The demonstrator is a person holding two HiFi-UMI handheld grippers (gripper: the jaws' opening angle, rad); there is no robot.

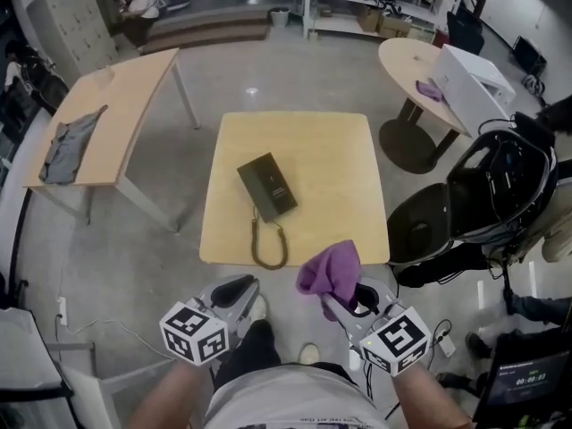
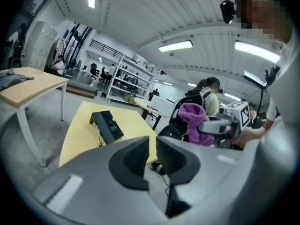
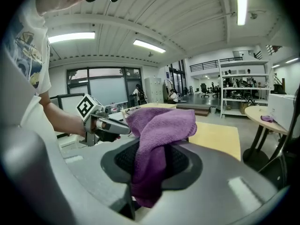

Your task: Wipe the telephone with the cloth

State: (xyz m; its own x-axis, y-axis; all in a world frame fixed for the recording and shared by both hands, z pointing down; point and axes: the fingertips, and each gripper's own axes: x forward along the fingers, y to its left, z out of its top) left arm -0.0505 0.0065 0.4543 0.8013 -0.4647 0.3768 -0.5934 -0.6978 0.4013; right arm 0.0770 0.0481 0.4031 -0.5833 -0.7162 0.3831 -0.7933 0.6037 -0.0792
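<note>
A dark telephone (image 1: pixel 267 186) lies mid-tabletop (image 1: pixel 340 150), ahead of both tongs. Its long axis slants far-left to near-right, and its coiled cord (image 1: pixel 266 244) trails to the near edge. The right tongs (image 1: pixel 349 300) clamp a purple cloth (image 1: pixel 331 269), down-right of the telephone. The left tongs (image 1: pixel 234 290), slightly parted and empty, look nearer. The telephone's print is too small to read.

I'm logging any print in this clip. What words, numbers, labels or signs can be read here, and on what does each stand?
No text can be quoted with certainty.
Telephone: small white print on its top, too small to read.
Screen: a row of digits like a timer, too blurred to read for sure.
Shirt: a line of print near the picture's lower edge, too small to read.
</note>
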